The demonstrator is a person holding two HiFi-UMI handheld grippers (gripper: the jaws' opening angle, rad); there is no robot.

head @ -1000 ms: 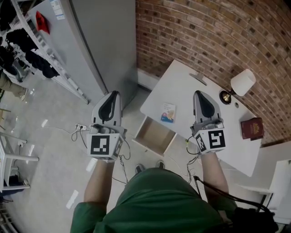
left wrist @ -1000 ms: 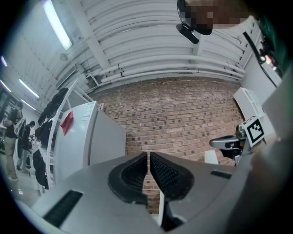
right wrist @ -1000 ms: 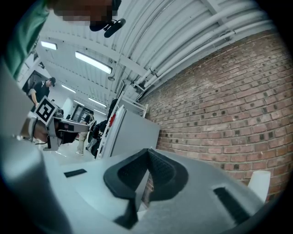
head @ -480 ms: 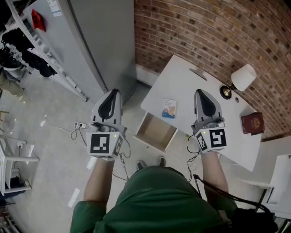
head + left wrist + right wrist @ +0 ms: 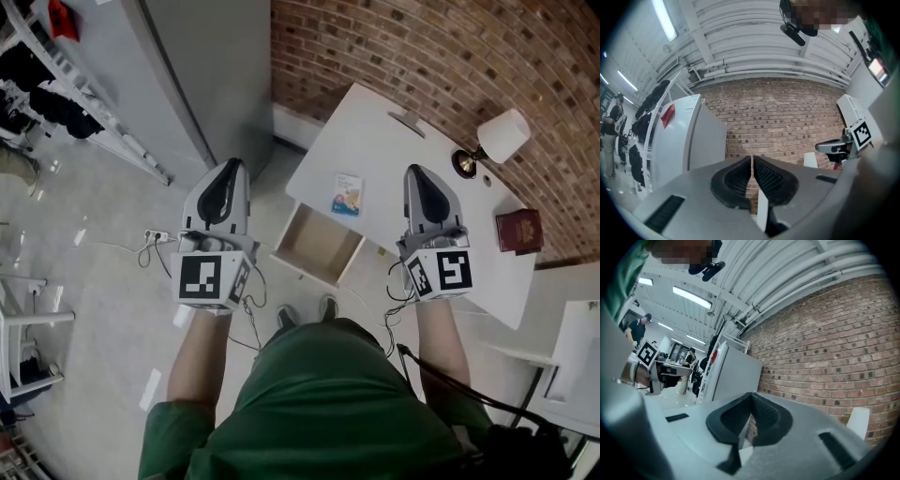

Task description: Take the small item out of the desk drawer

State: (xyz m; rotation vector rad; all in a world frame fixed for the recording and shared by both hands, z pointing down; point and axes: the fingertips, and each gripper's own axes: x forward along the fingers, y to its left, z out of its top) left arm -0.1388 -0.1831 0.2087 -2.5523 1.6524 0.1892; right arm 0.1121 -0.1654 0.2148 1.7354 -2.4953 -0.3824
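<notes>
Lab-like hall: brick wall (image 5: 422,47), strip lights (image 5: 663,18), desk (image 5: 375,159).

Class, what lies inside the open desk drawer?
The drawer shows only a bare light-brown bottom, with no item in sight. Any part tucked under the desk top is covered.

A table lamp with a white shade and a dark round base (image 5: 503,136) is standing at the back edge of the white counter (image 5: 375,150), close against the red brick wall (image 5: 441,56). A dark red hardcover book (image 5: 519,231) is lying flat near the counter's right end, apart from the lamp. Left of the counter a tall grey metal cabinet (image 5: 187,75) is standing. Beyond it, dark clothes are hanging on a white rack (image 5: 42,89) — and a white power strip (image 5: 155,237) is lying on the pale floor (image 5: 94,309).
</notes>
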